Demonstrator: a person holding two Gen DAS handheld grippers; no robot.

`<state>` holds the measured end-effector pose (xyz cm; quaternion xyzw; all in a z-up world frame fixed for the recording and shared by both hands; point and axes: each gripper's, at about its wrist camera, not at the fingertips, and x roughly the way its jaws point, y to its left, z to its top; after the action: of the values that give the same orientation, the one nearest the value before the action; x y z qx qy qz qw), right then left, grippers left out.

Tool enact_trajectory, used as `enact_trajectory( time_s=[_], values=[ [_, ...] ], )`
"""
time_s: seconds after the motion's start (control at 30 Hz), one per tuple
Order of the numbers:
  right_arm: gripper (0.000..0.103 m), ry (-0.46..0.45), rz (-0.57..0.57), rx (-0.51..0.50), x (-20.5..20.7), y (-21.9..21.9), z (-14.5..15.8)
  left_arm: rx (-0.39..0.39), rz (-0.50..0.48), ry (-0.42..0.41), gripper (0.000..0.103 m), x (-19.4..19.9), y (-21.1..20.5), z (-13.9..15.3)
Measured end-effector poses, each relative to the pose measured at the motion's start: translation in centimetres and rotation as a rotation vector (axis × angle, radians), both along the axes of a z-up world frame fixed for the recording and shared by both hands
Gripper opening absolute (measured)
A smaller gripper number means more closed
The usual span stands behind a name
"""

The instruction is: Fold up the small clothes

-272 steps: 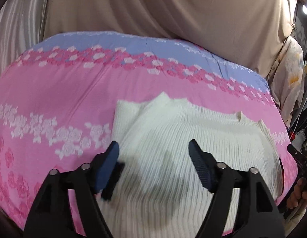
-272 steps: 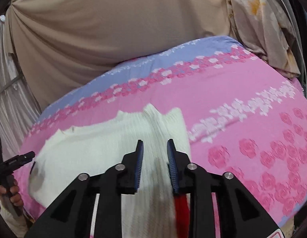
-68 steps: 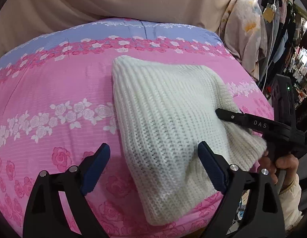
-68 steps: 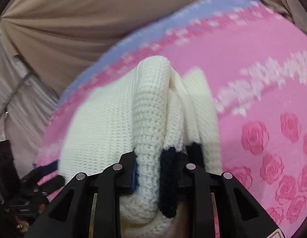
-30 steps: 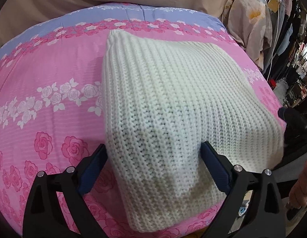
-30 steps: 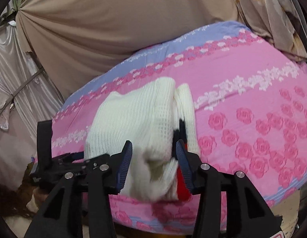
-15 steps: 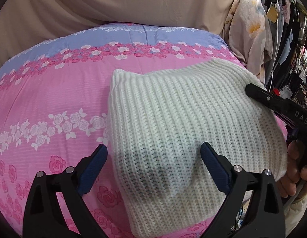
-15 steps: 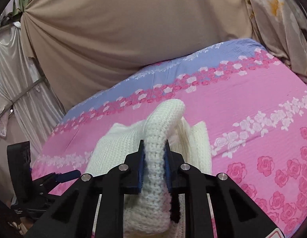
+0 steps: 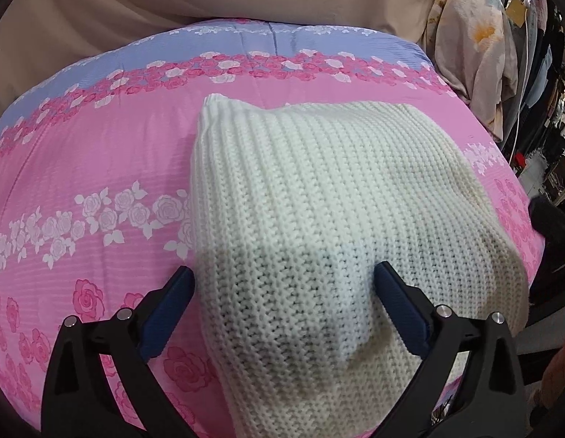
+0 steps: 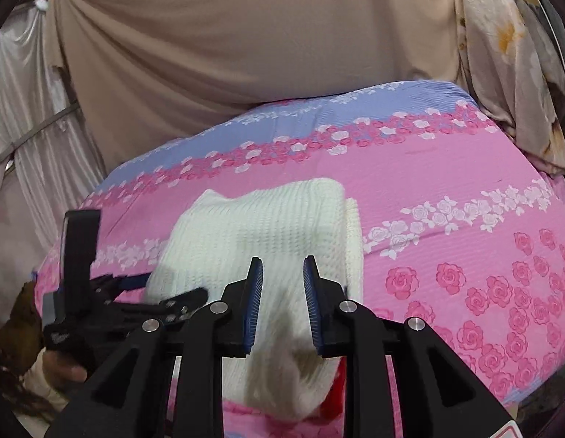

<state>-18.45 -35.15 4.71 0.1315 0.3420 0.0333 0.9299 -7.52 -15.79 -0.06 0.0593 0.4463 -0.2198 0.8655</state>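
Nearest, the left gripper stands wide open over the white knit sweater, while the right gripper, narrowly parted and just opening, grips nothing. The sweater lies folded into a compact bundle at the near edge of the pink bed; perhaps only tidying remains

Left wrist fisheye, close above the folded cream ribbed-knit sweater, angled steeply down past its own fingers; right wrist fisheye, set further back, shallower tilt; both share that sweater, pink rose-print bedsheet, beige curtain
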Motion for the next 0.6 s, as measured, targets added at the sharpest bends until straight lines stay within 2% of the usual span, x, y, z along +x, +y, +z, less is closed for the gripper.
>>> enact_trajectory(
  time_s=[0.1,0.17,0.23,0.4,0.5,0.57,0.6],
  values=[
    [0.018,0.118,0.005,-0.044,0.1,0.6,-3.9,0.003,-0.001,-0.003,0.097,-0.1,-0.1,0.0],
    [0.016,0.203,-0.021,-0.028,0.3,0.3,-6.8,0.005,-0.002,-0.002,0.097,-0.1,-0.1,-0.1],
    [0.016,0.185,-0.033,0.045,-0.2,-0.4,-6.4,0.010,-0.005,0.003,0.097,-0.3,-0.2,0.0],
    [0.019,0.076,-0.041,-0.004,-1.5,0.0,-2.6,-0.004,-0.027,0.008,0.096,-1.5,0.3,0.8],
    [0.032,0.028,-0.079,0.005,-1.3,-1.1,-1.6,-0.021,-0.033,0.010,0.096,-2.3,0.9,1.4],
    [0.046,0.025,-0.108,0.028,-0.2,-2.2,-1.8,-0.036,-0.023,0.004,0.096,-2.4,1.3,1.9],
    [0.049,0.033,-0.110,0.046,0.6,-2.7,-2.3,-0.039,-0.012,-0.004,0.096,-2.2,1.4,2.1]
  ],
)
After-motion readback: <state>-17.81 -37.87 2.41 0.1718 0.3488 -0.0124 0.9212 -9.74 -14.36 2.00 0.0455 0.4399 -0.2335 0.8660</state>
